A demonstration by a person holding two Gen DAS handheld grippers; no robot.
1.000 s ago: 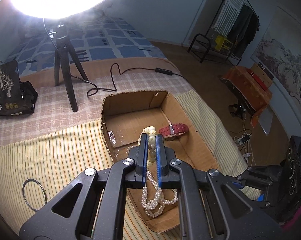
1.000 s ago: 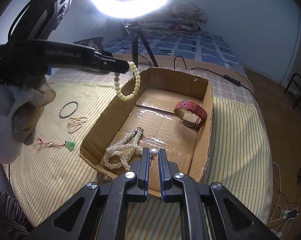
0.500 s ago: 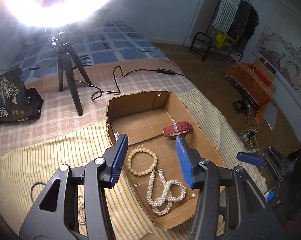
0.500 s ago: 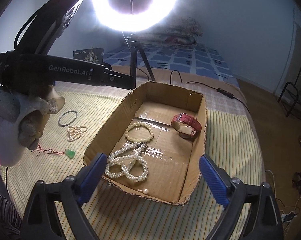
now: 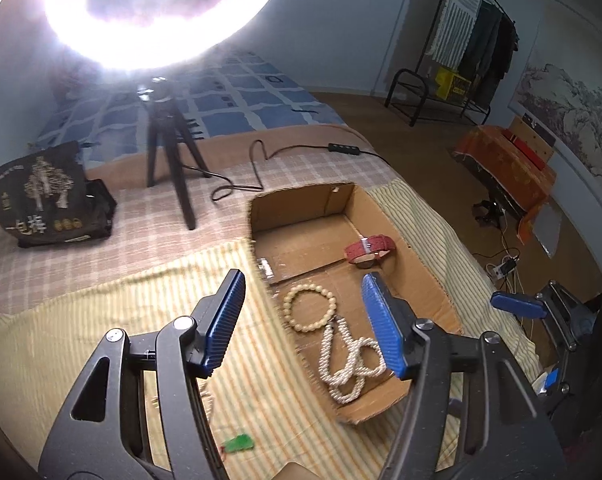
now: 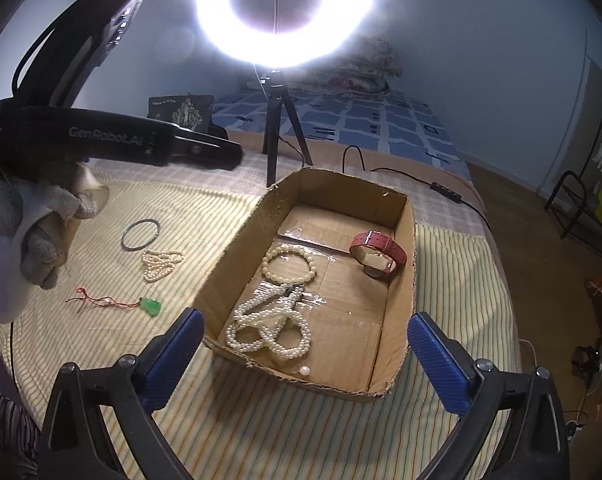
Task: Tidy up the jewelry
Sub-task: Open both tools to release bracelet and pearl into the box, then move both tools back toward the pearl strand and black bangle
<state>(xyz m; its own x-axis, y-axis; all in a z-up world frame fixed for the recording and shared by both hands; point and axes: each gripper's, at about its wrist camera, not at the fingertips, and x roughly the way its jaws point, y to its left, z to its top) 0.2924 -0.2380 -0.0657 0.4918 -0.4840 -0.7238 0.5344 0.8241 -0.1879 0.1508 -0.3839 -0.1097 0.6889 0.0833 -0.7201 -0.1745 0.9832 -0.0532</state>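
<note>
A cardboard box (image 6: 405,280) on the striped cloth holds a cream bead bracelet (image 6: 288,265), a long pearl necklace (image 6: 269,328), a single pearl earring (image 6: 304,370) and a red-strap watch (image 6: 377,255). The box (image 5: 381,216), bracelet (image 5: 309,309), necklace (image 5: 349,364) and watch (image 5: 368,249) also show in the left wrist view. My left gripper (image 5: 305,320) is open and empty above the box's left wall. My right gripper (image 6: 301,360) is open and empty at the box's near edge.
On the cloth left of the box lie a metal bangle (image 6: 140,234), a small pearl strand (image 6: 162,263) and a green pendant on red cord (image 6: 150,305). A ring light tripod (image 6: 277,128) and a black bag (image 5: 45,196) stand behind.
Both grippers opened. The left one let the bead bracelet drop into the box and drew back to the left; the right one let the pearl earring fall into the box.
</note>
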